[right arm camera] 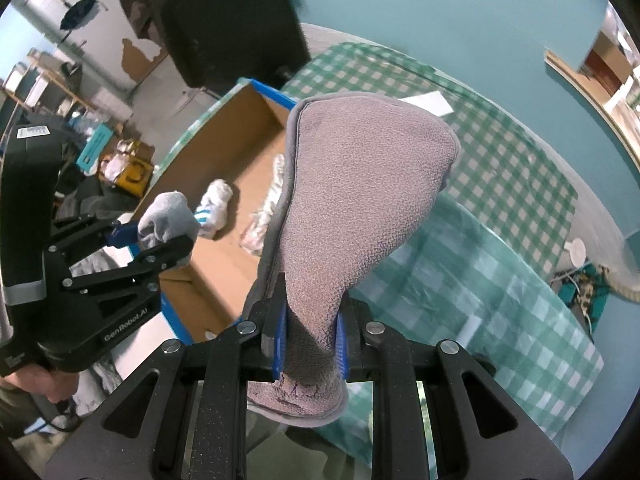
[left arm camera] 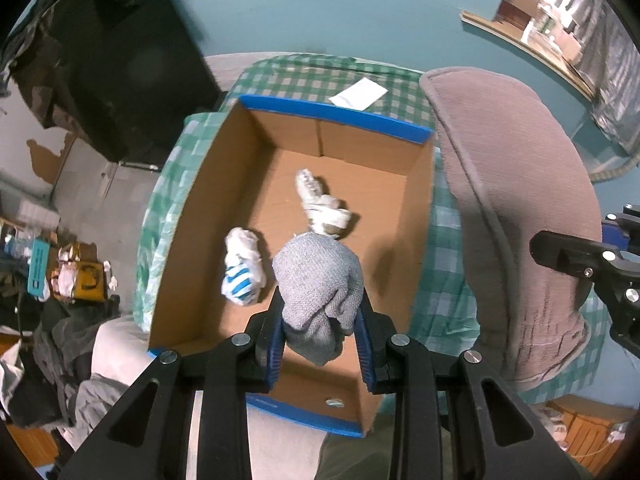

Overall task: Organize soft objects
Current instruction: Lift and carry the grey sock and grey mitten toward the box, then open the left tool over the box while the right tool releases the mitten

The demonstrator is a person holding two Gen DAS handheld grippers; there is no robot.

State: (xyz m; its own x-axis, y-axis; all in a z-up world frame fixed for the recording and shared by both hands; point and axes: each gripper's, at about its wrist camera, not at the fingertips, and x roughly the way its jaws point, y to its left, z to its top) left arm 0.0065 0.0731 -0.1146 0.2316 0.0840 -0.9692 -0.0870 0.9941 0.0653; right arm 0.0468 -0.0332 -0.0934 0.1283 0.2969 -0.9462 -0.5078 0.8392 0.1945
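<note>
1. Grey knitted sock bundle (left arm camera: pixel 320 280): lower centre of the left wrist view, clenched between the blue pads of the left gripper (left arm camera: pixel 322 344), hanging above the floor of the cardboard box (left arm camera: pixel 192 240); not yet set down.
2. Mauve-grey towel (right arm camera: pixel 352 208): centre of the right wrist view, grasped at its lower end by the right gripper (right arm camera: pixel 310 344), whose jaws stand nearly closed on the cloth. It rises over the checked cloth (right arm camera: pixel 500 280), beside the box rather than inside it.
3. Already in the box: a white bundle with blue stripes (left arm camera: pixel 244 272) at centre left of the left wrist view, and a knotted white-and-beige bundle (left arm camera: pixel 324 208) just above the grey one. Both rest on the box floor, apart from each other.
4. Progress, as a judgement: two soft items are stowed, two are in hand, so roughly midway. The grey bundle appears closest to release; the towel has the box wall to clear first.
5. Surroundings: a white paper slip (left arm camera: pixel 358 94) lies on the checked cloth beyond the box, at upper centre. No other loose soft item shows on the cloth.
</note>
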